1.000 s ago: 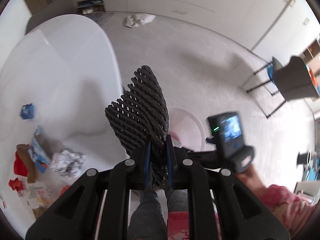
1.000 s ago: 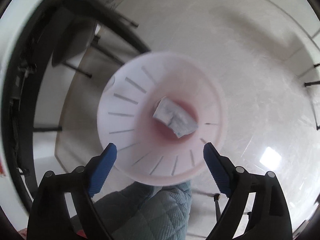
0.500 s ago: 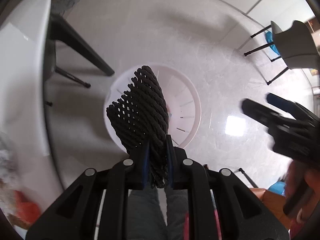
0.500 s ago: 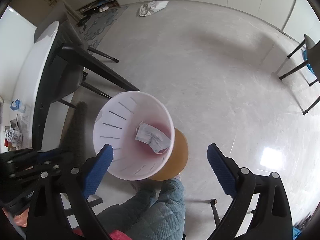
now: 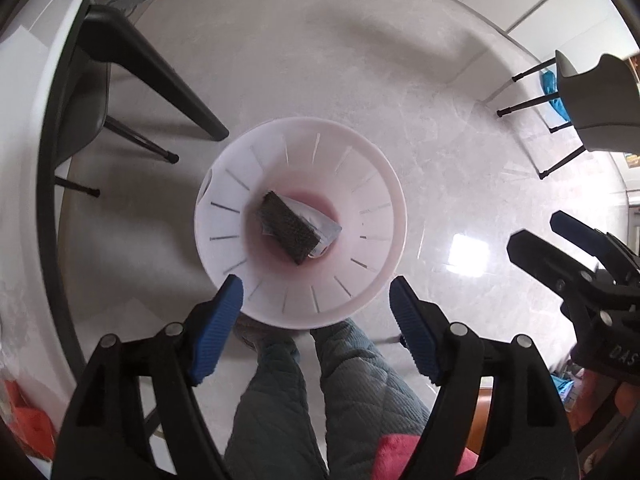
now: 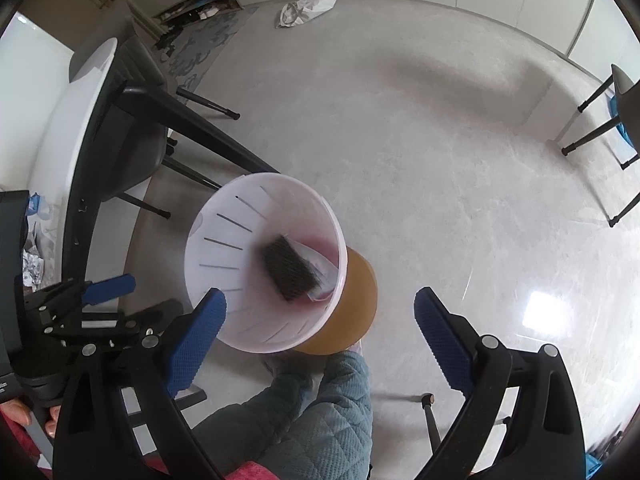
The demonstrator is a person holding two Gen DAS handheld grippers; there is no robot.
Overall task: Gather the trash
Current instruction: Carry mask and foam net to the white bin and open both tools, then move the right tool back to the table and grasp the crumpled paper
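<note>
Closest to the left gripper (image 5: pixel 314 294) are the person's quilted grey-green trouser legs (image 5: pixel 304 392), directly under its black frame. Its jaws are opening, the blue pads (image 5: pixel 218 320) standing wide apart with nothing between them. Just past the fingertips, straight below, sits the white slotted bin (image 5: pixel 372 280), its rim spanning the gap between the two pads. At the bottom of the bin lies the black woven mesh piece (image 5: pixel 286 226), resting on top of a crumpled pale wrapper (image 5: pixel 326 226). The right gripper (image 6: pixel 318 314) hangs off to the right of the left one, also spread wide and empty, with the bin (image 6: pixel 224 216) ahead of its left pad and an orange-brown stool (image 6: pixel 356 312) showing beneath the bin's far side. To the left of both grippers stands the white table (image 5: pixel 24 128) with its black legs, bits of foil and red scraps at its edge. Further out, pale marble floor (image 5: pixel 360 80) stretches to a crumpled white bag (image 6: pixel 306 8) near the cabinets.
</note>
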